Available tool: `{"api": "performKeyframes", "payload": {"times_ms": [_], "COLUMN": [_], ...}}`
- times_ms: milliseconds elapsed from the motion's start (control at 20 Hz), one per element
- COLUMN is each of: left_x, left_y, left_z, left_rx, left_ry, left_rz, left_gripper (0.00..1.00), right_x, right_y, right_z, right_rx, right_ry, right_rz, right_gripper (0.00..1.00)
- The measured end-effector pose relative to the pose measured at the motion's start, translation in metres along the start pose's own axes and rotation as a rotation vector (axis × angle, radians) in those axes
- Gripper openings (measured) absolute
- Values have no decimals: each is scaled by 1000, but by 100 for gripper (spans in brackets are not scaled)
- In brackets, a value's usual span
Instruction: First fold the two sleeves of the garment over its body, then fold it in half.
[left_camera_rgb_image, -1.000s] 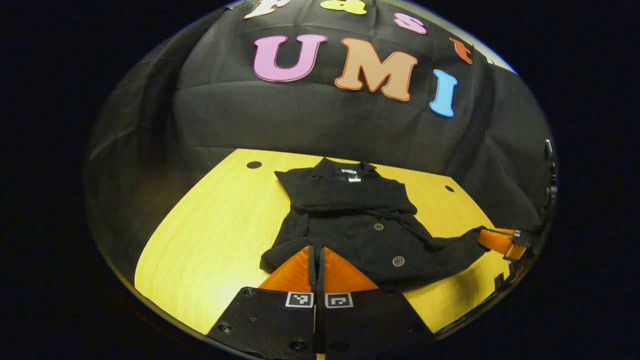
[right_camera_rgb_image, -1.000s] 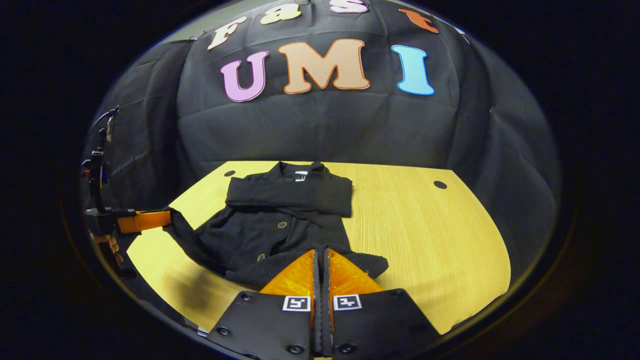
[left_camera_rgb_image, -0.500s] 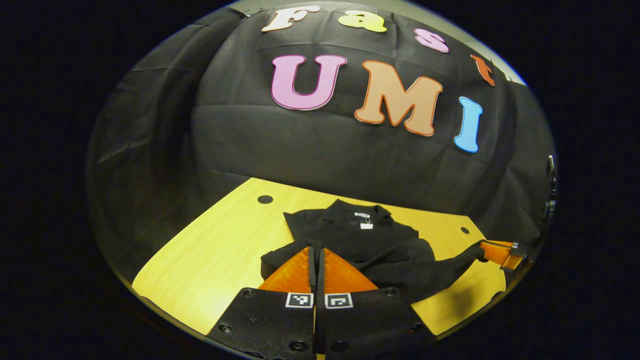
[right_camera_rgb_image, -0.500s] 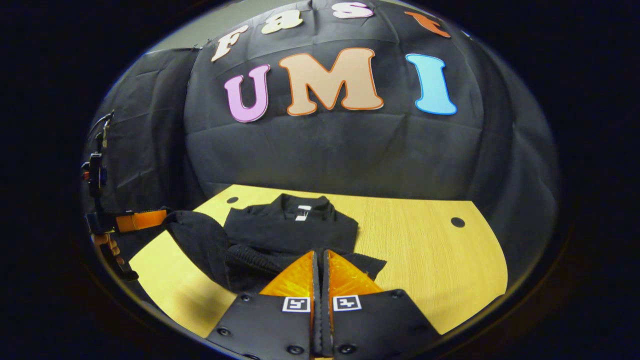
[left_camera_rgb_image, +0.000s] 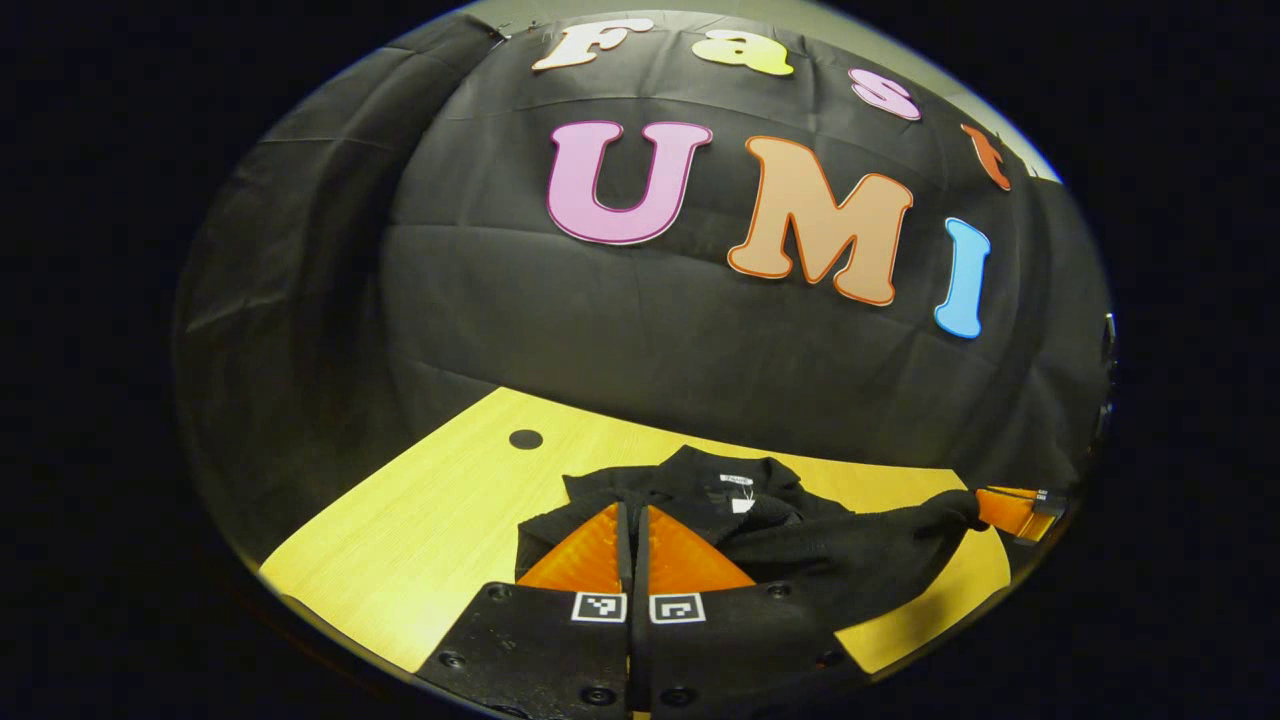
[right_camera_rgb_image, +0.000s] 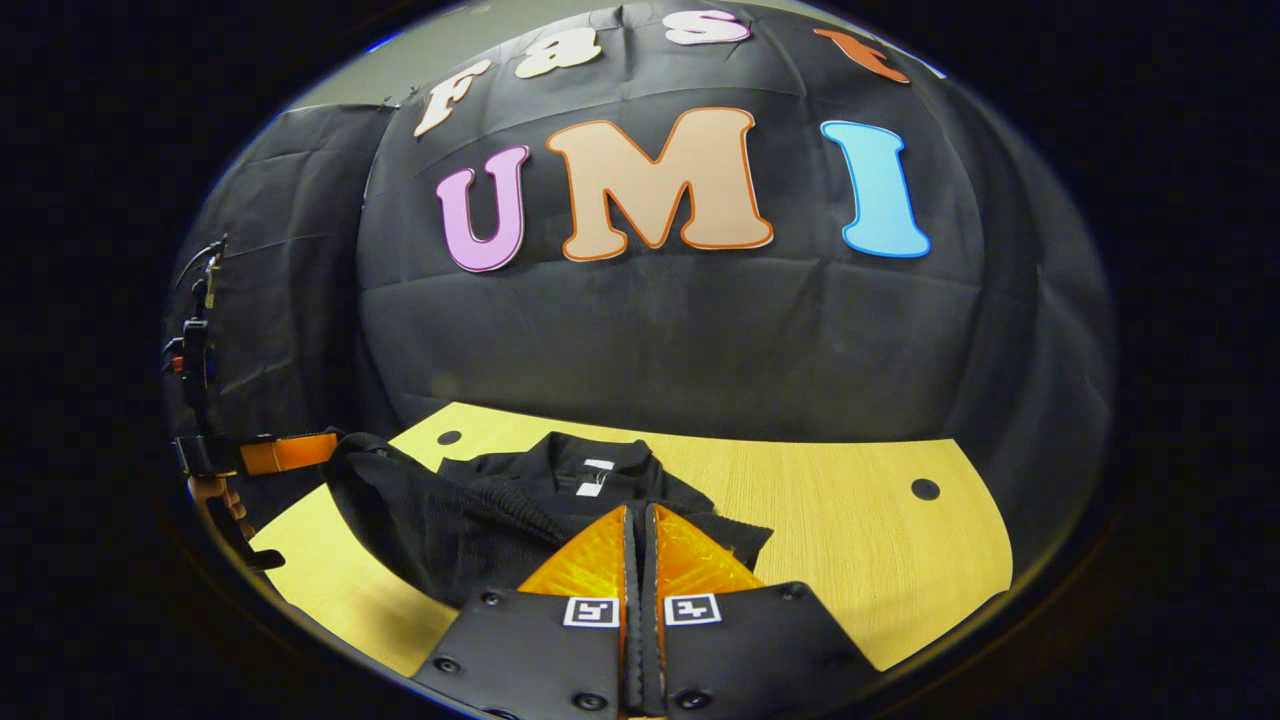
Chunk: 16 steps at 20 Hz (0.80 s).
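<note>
Item: black garment (left_camera_rgb_image: 800, 560), knit, with a collar (left_camera_rgb_image: 725, 470) and a white neck tag (left_camera_rgb_image: 738, 482); lies on the yellow wooden table (left_camera_rgb_image: 440, 520), its collar end toward the booth's black cloth wall (left_camera_rgb_image: 620, 320); the near hem is lifted off the table and carried toward the collar, so the near half hangs in a fold over the far half.

Left gripper (left_camera_rgb_image: 632, 512): fingers pressed together with the garment's hem corner pinched between them; sits at the garment's near left corner in the left gripper view; seen again in the right gripper view (right_camera_rgb_image: 300, 452), just left of the garment, held up off the table with fabric draped from its tip; part of a hand (right_camera_rgb_image: 215, 492) shows below it.

Right gripper (right_camera_rgb_image: 638, 515): fingers pressed together on the garment's near right corner; ribbed hem edge bunched just left of the tips; seen in the left gripper view (left_camera_rgb_image: 1010, 508) at the garment's right end, cloth stretched toward it.

Table: two dark round holes, one left of the collar (left_camera_rgb_image: 525, 439), one well right of the garment (right_camera_rgb_image: 925, 489); bare wood on both sides of the garment.
</note>
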<state>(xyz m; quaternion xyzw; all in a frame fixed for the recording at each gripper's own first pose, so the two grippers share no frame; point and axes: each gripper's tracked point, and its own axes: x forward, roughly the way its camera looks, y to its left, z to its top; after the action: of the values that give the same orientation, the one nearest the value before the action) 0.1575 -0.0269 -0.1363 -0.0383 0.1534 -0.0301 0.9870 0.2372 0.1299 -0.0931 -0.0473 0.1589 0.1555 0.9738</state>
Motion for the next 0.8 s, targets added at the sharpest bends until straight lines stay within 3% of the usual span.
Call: {"api": "performKeyframes", "payload": {"times_ms": [300,800], "left_x": [49,145], "left_y": [0,-2], "left_z": [12,10], "left_rx": [42,101], "left_ry": [-2,22], "left_rz": [-64,-91], "left_gripper": [0,0], "right_x": [39,126], "right_y": [-9,-24], "right_z": [22,34], "right_rx": [3,-30], "right_ry": [-18,-23], "right_rz": [-83,-115], "right_gripper": [2,2]}}
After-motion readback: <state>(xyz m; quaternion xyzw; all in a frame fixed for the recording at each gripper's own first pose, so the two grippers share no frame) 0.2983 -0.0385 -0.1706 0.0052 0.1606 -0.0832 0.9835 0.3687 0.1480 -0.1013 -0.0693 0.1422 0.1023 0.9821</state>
